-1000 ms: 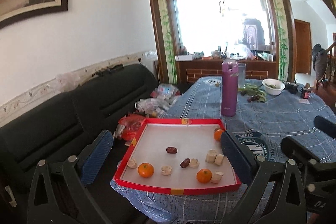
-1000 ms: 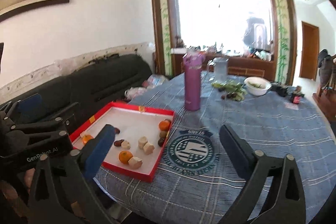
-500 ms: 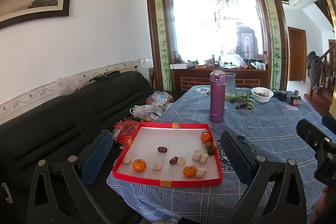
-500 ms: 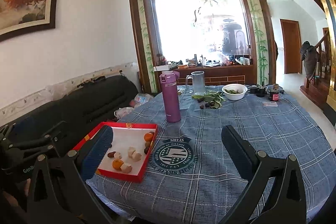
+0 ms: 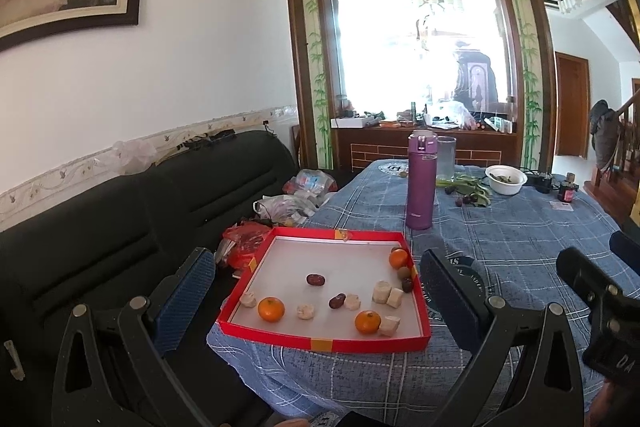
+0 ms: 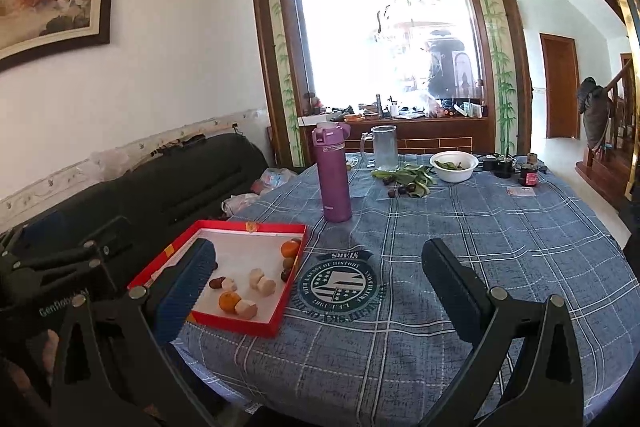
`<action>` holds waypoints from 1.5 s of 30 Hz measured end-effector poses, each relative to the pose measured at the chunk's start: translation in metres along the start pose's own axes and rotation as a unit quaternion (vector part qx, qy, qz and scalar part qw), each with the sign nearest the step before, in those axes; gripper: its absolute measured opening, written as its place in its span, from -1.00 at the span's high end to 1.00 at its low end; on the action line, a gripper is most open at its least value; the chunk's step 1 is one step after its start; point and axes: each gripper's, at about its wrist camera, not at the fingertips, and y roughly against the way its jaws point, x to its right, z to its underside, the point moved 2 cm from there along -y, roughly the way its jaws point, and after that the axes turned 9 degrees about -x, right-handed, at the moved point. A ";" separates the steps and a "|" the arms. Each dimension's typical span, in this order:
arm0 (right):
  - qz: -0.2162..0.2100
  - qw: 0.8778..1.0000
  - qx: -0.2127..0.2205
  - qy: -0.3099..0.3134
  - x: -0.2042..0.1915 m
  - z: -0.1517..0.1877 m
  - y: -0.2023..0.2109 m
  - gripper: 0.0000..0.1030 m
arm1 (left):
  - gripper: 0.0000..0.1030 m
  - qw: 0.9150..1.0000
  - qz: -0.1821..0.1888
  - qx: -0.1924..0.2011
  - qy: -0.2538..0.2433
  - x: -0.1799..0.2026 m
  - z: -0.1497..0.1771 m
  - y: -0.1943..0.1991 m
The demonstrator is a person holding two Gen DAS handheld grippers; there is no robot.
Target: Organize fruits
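1. Red cardboard forms the low wall of a shallow tray (image 5: 320, 341) with a white floor; it lies on the near left part of the table (image 5: 520, 247), which is covered by a blue checked cloth.
2. Inside the tray are three oranges: one (image 5: 271, 309) near the front left, one (image 5: 367, 321) near the front right, and one (image 5: 398, 258) close to the right wall, further back.
3. Dark red dates lie among them; one date (image 5: 315, 279) is alone in the middle of the tray, another (image 5: 337, 301) touches a pale piece.
4. Several pale banana pieces (image 5: 387, 293) are spread along the front half; one of them (image 5: 248, 299) is beside the left wall.
5. The left gripper (image 5: 316, 291) hovers in front of the tray with its fingers wide apart and nothing between them.
6. The right gripper (image 6: 320, 281) is also spread wide and empty, held above the round printed emblem (image 6: 338, 285) on the cloth, just right of the tray.
7. A purple bottle (image 6: 333, 173) stands upright behind the tray, well apart from it.
8. Further back stand a clear glass jug (image 6: 384, 147) and a white bowl (image 6: 454, 166), with green leaves (image 6: 412, 177) between them.
9. A black sofa (image 5: 120, 219) is along the wall, left of the table.
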 end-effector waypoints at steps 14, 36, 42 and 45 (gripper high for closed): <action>-0.007 1.000 -0.016 0.024 -0.017 0.010 -0.006 -1.00 | -0.99 1.000 -0.002 -0.013 0.016 -0.008 0.000 -0.004; -0.014 0.999 -0.018 0.032 -0.025 0.012 -0.005 -1.00 | -0.99 1.000 -0.001 -0.023 0.010 -0.009 0.001 -0.004; -0.016 0.999 -0.020 0.028 -0.023 0.011 -0.007 -1.00 | -0.99 1.000 -0.002 -0.026 0.015 -0.011 0.001 -0.004; -0.016 0.999 -0.020 0.028 -0.022 0.010 -0.007 -1.00 | -0.99 1.000 -0.002 -0.026 0.014 -0.011 0.001 -0.004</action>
